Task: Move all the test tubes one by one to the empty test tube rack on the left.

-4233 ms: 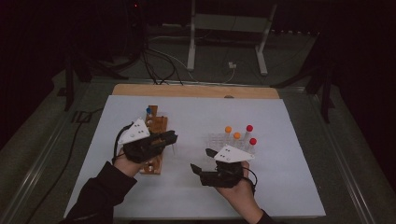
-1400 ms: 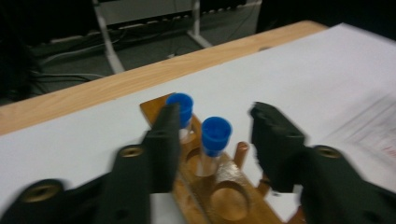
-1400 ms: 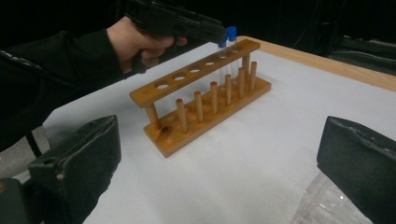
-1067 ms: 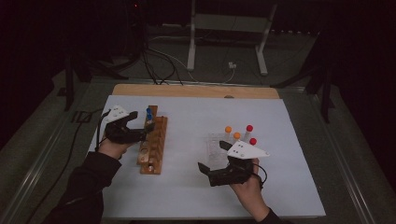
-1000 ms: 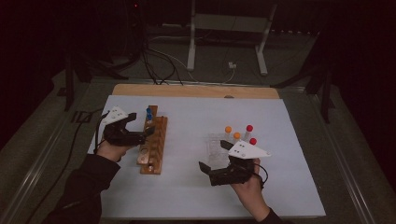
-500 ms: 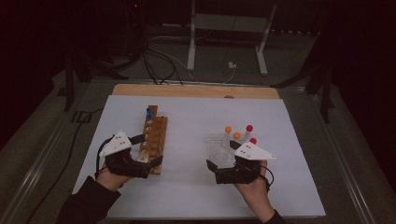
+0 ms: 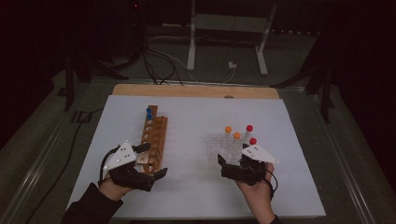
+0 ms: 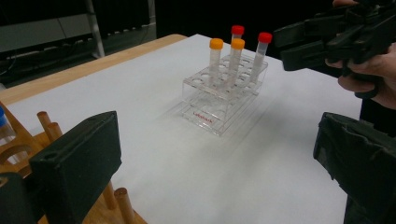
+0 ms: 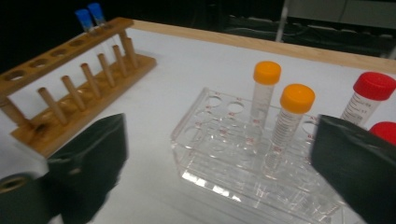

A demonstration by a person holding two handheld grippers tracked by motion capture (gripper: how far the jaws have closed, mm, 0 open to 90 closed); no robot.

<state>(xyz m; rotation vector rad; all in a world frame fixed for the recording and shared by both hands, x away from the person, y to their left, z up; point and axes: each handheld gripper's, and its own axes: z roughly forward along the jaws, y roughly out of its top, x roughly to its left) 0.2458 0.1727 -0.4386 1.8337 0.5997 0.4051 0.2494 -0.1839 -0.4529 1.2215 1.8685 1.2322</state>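
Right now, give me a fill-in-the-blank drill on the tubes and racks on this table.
1. The clear rack holds ____ capped tubes.
2. Two of its tubes wear orange caps and two wear ____ caps.
3. The blue-capped tubes stand in the ____ rack.
4. The right tongs have their jaws ____.

Missing words: four; red; wooden; open

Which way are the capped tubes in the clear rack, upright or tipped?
Upright: the orange-capped tubes and red-capped tubes stand vertically in the clear rack, caps up.

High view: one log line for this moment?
left gripper: open, by wooden rack | right gripper: open, at clear rack | nothing held
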